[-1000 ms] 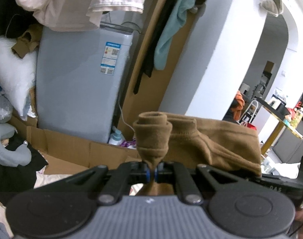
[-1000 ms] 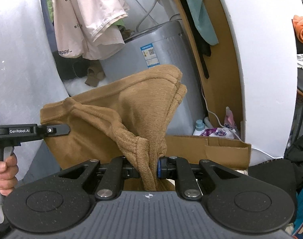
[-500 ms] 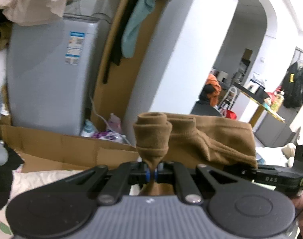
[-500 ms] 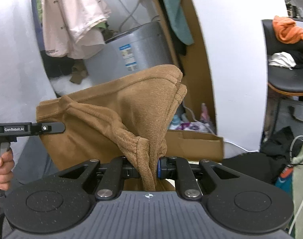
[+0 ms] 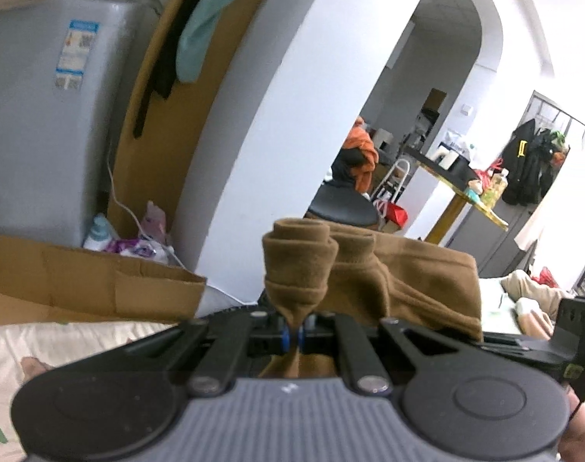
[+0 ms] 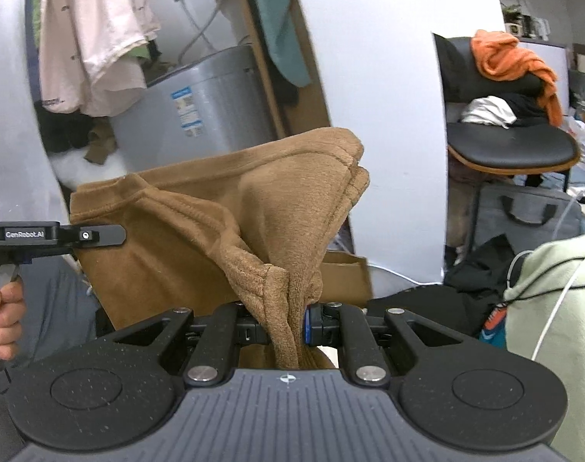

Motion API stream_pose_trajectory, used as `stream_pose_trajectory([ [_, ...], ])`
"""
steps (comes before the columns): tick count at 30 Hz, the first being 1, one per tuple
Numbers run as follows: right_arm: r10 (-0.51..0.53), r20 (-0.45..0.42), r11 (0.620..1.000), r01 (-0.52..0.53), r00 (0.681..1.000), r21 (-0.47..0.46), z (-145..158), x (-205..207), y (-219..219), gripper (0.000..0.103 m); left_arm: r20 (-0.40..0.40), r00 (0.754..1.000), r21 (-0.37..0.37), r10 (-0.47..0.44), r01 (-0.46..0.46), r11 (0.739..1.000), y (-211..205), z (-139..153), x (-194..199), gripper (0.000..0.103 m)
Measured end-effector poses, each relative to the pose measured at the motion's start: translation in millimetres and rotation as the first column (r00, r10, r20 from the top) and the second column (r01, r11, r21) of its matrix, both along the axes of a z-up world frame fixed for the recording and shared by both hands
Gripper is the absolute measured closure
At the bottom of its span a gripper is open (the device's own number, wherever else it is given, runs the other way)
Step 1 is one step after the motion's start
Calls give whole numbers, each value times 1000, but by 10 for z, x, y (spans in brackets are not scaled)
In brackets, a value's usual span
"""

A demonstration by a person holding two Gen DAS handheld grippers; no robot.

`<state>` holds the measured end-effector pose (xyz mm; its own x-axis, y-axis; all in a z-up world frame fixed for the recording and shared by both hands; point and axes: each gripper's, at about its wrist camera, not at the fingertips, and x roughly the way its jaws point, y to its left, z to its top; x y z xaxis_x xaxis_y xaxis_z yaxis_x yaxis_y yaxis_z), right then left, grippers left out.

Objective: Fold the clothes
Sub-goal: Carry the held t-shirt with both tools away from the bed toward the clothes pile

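I've got the brown garment (image 6: 200, 231) up in the air, stretched between both hands. My left gripper (image 5: 294, 337) is pinched right down on one bunched edge; my right gripper (image 6: 288, 327) is clamped on a thicker wad of the other. The cloth hangs clear of the pale bed sheet (image 5: 42, 342) below. No fold laid down yet, I'd say: it needs spreading flat there, then folding over and squaring up.

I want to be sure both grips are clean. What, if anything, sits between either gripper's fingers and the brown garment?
Nothing visible. The left gripper and right gripper each pinch a bunched edge of the brown garment directly.
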<state>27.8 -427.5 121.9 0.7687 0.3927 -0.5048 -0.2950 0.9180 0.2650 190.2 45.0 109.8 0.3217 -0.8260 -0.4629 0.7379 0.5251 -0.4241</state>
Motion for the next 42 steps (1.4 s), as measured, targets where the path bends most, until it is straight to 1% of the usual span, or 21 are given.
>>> stream_pose_trajectory([
  [4,-39,-3,999,39,999,-3,-163,59,-118,90,-15,1000,12,-24,24,1000,-159,-132,33,99],
  [7,-65,-10,998,65,998,-6,-289,100,-198,90,-7,999,18,-53,53,998,-272,-214,21,99],
  [10,-83,-23,997,83,996,-10,-404,157,-273,90,-17,995,-4,-94,94,996,-357,-310,32,99],
  [15,-125,-40,992,125,991,-7,-603,260,-441,90,-22,992,25,-124,125,992,-528,-511,92,99],
  [20,-162,-46,987,162,986,-7,-794,354,-585,90,-19,986,43,-167,168,985,-721,-686,122,99],
  [26,-190,-43,981,188,981,-38,-1051,498,-720,90,-7,973,48,-233,233,971,-1005,-867,176,99],
  [29,-214,-50,977,213,975,-28,-1213,557,-813,90,-19,968,38,-252,252,967,-1085,-1010,205,99],
  [31,-226,-50,974,225,973,-28,-1319,581,-862,90,-14,963,40,-271,271,962,-1133,-1123,207,99],
  [33,-237,-52,971,237,970,-18,-1436,596,-916,90,-36,960,40,-278,279,959,-1180,-1244,225,99],
  [34,-239,-51,971,237,970,-33,-1495,613,-926,90,-48,958,40,-282,284,958,-1213,-1304,232,99],
  [37,-252,-52,967,249,966,-57,-1671,653,-985,90,-35,950,45,-309,311,949,-1326,-1456,232,99],
  [39,-271,-55,961,267,961,-68,-1781,677,-1046,90,-53,944,21,-325,326,945,-1388,-1565,265,99],
  [42,-288,-52,956,283,956,-79,-1918,717,-1120,90,-43,935,5,-351,351,936,-1483,-1725,303,99],
])
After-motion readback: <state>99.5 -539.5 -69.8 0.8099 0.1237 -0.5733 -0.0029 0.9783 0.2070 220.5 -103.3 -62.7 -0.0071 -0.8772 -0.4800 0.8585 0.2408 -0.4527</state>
